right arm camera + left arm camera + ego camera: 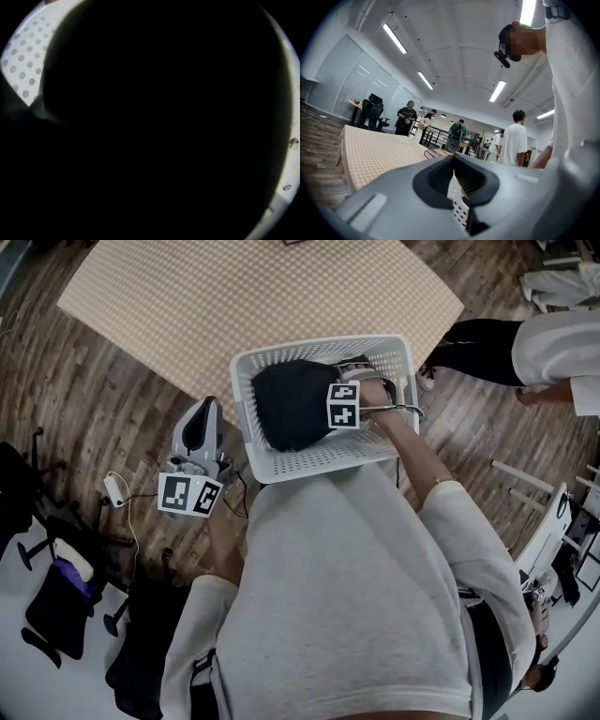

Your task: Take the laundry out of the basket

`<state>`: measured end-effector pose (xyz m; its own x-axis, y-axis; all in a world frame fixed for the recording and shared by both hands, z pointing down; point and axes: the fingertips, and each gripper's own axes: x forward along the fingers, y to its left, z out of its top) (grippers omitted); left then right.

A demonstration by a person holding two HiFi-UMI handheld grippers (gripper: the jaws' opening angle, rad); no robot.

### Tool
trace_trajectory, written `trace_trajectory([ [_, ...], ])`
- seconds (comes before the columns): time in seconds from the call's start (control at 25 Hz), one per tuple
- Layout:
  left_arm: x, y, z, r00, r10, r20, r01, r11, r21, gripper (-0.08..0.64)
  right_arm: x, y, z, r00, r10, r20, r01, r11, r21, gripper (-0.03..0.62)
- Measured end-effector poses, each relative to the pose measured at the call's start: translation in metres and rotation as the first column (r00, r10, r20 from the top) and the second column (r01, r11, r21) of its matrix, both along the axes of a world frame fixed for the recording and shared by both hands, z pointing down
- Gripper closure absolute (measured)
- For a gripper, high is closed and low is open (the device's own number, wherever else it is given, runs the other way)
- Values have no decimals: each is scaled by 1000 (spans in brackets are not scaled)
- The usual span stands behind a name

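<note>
A white perforated laundry basket (242, 413) stands on the wooden floor in front of me in the head view. A black garment (291, 404) fills most of it. My right gripper (345, 395) points straight down into the basket, on the garment's right side; its marker cube and the hand hide the jaws. The right gripper view is almost all black cloth (154, 122), with a bit of basket wall (23, 65) at the upper left. My left gripper (206, 409) hangs left of the basket, level and holding nothing, its tips together (453, 161), with basket wall (459, 211) showing behind them.
A beige checked mat (253, 296) lies beyond the basket. A person in white (553, 343) stands at the upper right. A white box with cables (115, 488) lies on the floor to the left, near black chair bases (56, 606). Several people (407, 117) stand far off.
</note>
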<state>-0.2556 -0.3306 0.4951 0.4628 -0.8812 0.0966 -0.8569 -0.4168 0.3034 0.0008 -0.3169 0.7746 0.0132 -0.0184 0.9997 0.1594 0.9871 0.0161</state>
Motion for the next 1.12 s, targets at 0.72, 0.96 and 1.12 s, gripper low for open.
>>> trace_trajectory([
  [0.72,-5,9,-20,1000,1,-11,-1,998,61,551,-15,-31,-95,992,-16,123,-49,860,508,414],
  [0.96,3,6,-37,1000,30,-8,-29,994,103,551,-3,-39,-203,983,-33,183,-116,662,740,411],
  [1.12,11,2,-46,998,56,-7,-54,990,132,551,6,-43,-235,968,0,252,-202,601,773,410],
])
